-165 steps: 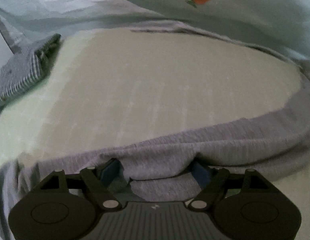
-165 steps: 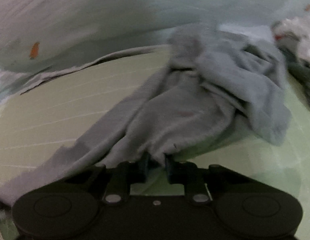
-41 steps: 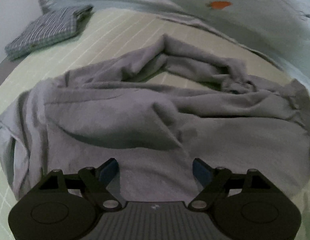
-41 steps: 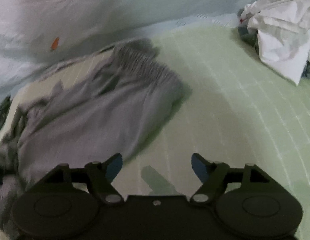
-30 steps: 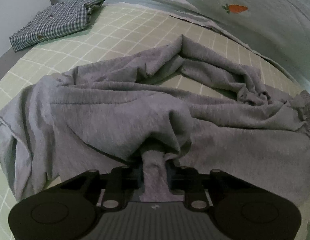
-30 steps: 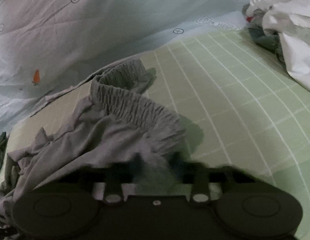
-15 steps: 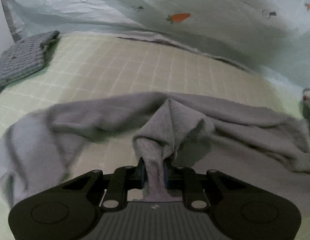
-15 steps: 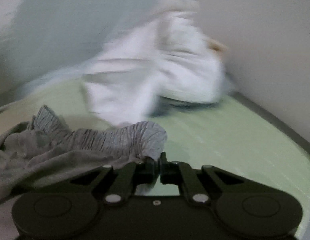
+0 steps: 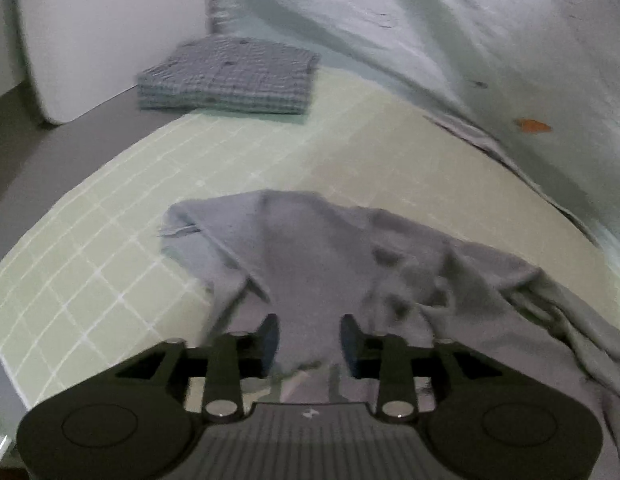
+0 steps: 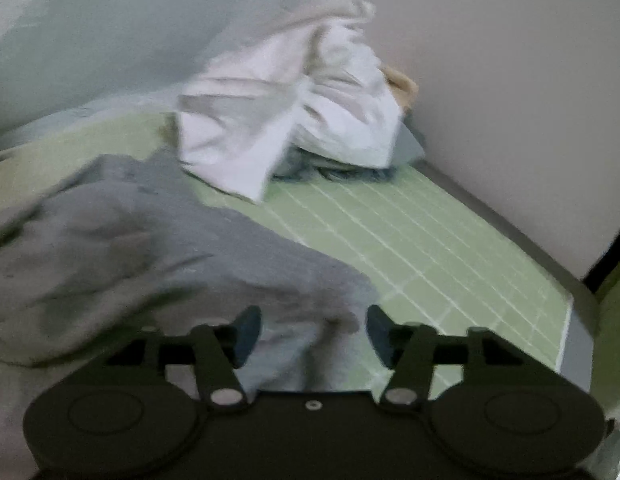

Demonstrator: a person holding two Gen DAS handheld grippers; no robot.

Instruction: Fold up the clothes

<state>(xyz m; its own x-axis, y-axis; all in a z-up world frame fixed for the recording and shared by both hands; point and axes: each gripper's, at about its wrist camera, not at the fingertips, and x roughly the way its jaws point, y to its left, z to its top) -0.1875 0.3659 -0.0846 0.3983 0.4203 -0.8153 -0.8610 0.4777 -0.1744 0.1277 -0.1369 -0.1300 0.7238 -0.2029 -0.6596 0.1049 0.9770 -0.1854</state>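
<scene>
The left gripper (image 9: 308,338) hangs with its jaws spread apart just above the crumpled grey jersey garment (image 9: 350,276), gripping nothing; cloth shows in the gap between the two blue-padded fingers (image 9: 269,334). The garment lies rumpled on the pale green bed sheet with a white grid pattern (image 9: 122,240), one flat corner reaching toward the left and the rest trailing in folds to the right edge of the view. Beyond it, near the bed's far corner, sits a folded blue-and-white checked shirt (image 9: 230,76), well apart from the grey cloth. A light blue quilt with a small orange print (image 9: 450,32) rises along the back.

The right gripper (image 10: 314,332) is likewise released, jaws wide, poised over the near right end of the same grey garment (image 10: 122,240); the frame is blurred, so whether the fingers (image 10: 380,332) touch the fabric is hard to say. The garment spreads to the left over the sheet (image 10: 430,248). Behind it, against the wall, lies a heap of crumpled white cloth (image 10: 302,108) on top of some darker bluish fabric (image 10: 334,168), near the grey garment's far edge.
</scene>
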